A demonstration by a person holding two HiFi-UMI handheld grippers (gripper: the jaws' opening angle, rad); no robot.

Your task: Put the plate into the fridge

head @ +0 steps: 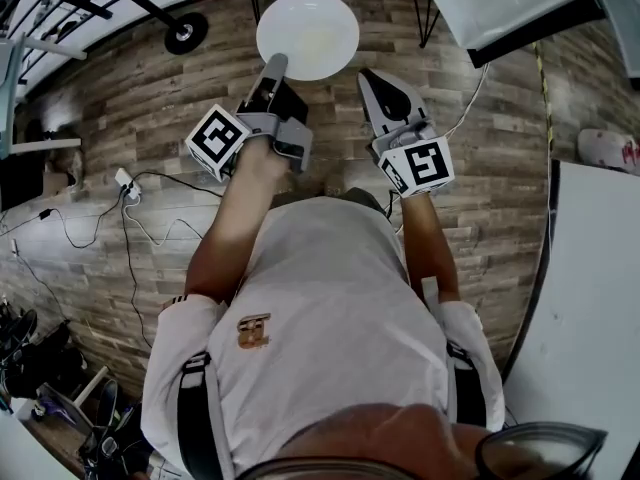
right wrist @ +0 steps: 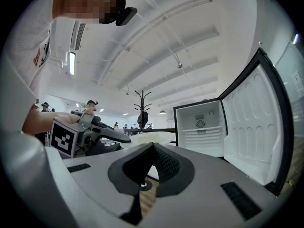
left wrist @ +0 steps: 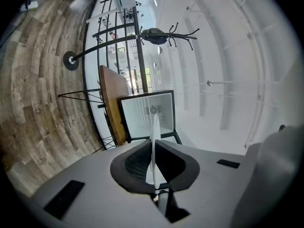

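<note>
Left tongs (head: 274, 65) clamped on the rim of a round, glossy white plate (head: 310, 30), held flat above the wood-plank floor (head: 120, 118), with an open white-lined fridge (right wrist: 202, 132) ahead. Right tongs (head: 372, 78) closed and empty, just beside the plate. Left gripper view shows the plate edge-on only, its near rim hidden between the pads.

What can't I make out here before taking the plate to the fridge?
- Left gripper view: the plate shows edge-on, faces unseen; it also crosses the fridge opening.
- Head view: the left gripper covers the gripped rim; the fridge's inside lies past the top edge.
- Right gripper view: the right gripper, jaws shut, blocks most of the plate.
</note>
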